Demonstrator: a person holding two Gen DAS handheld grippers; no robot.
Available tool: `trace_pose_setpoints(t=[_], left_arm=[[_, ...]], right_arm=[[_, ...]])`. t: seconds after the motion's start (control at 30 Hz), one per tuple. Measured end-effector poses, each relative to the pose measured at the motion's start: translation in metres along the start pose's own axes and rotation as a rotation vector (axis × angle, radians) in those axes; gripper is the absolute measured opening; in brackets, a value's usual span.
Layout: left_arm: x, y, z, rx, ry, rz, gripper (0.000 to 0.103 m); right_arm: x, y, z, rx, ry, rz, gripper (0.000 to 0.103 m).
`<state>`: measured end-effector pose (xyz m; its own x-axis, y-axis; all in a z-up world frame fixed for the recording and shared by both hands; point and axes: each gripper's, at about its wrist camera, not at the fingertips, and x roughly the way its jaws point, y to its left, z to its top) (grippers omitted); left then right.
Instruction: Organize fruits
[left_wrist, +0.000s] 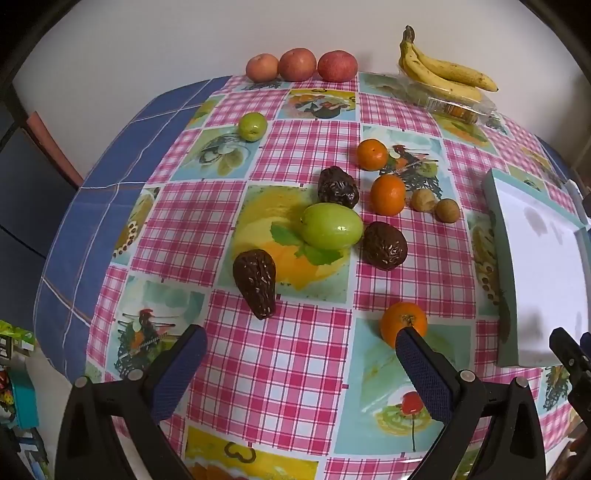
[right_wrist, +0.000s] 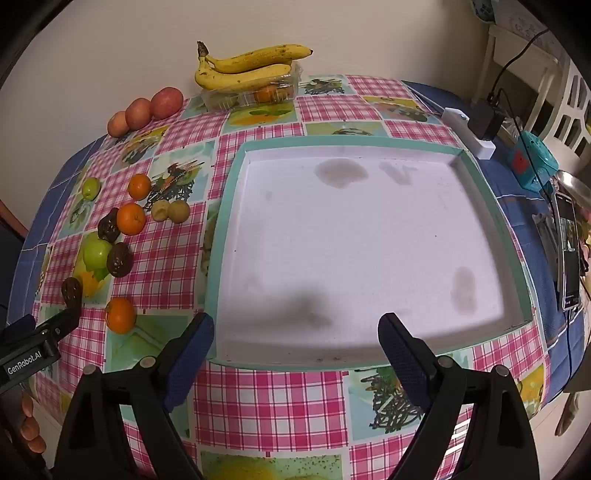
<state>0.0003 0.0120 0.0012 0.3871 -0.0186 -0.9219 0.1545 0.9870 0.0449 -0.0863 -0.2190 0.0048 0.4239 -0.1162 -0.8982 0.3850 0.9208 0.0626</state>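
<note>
Fruit lies loose on the checked tablecloth: a large green fruit (left_wrist: 331, 225), three dark wrinkled avocados (left_wrist: 255, 283), three oranges, the nearest (left_wrist: 400, 319) by my left gripper's right finger, a small green fruit (left_wrist: 252, 126) and two small brown fruits (left_wrist: 436, 205). My left gripper (left_wrist: 301, 341) is open and empty just short of them. A teal-rimmed white tray (right_wrist: 221, 236) lies to the right, holding nothing. My right gripper (right_wrist: 295, 332) is open and empty over the tray's near edge. The left gripper (right_wrist: 51, 325) also shows in the right wrist view.
Three red apples (left_wrist: 300, 65) and a bunch of bananas (left_wrist: 439, 70) on a clear plastic box (left_wrist: 458, 105) stand along the far wall. A white power strip (right_wrist: 467, 131), a teal gadget (right_wrist: 532, 166) and a phone (right_wrist: 569, 251) lie right of the tray.
</note>
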Motion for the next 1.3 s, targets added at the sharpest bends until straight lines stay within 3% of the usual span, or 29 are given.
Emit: trace_pose_setpoints(t=[0.23, 1.3], left_arm=[[0.003, -0.007, 0.001, -0.005, 0.000, 0.032, 0.103], [0.005, -0.007, 0.001, -0.011, 0.005, 0.046, 0.103]], right_arm=[[0.000, 0.000, 0.000, 0.000, -0.003, -0.003, 0.091], [-0.001, 0.001, -0.001, 0.001, 0.000, 0.006, 0.091]])
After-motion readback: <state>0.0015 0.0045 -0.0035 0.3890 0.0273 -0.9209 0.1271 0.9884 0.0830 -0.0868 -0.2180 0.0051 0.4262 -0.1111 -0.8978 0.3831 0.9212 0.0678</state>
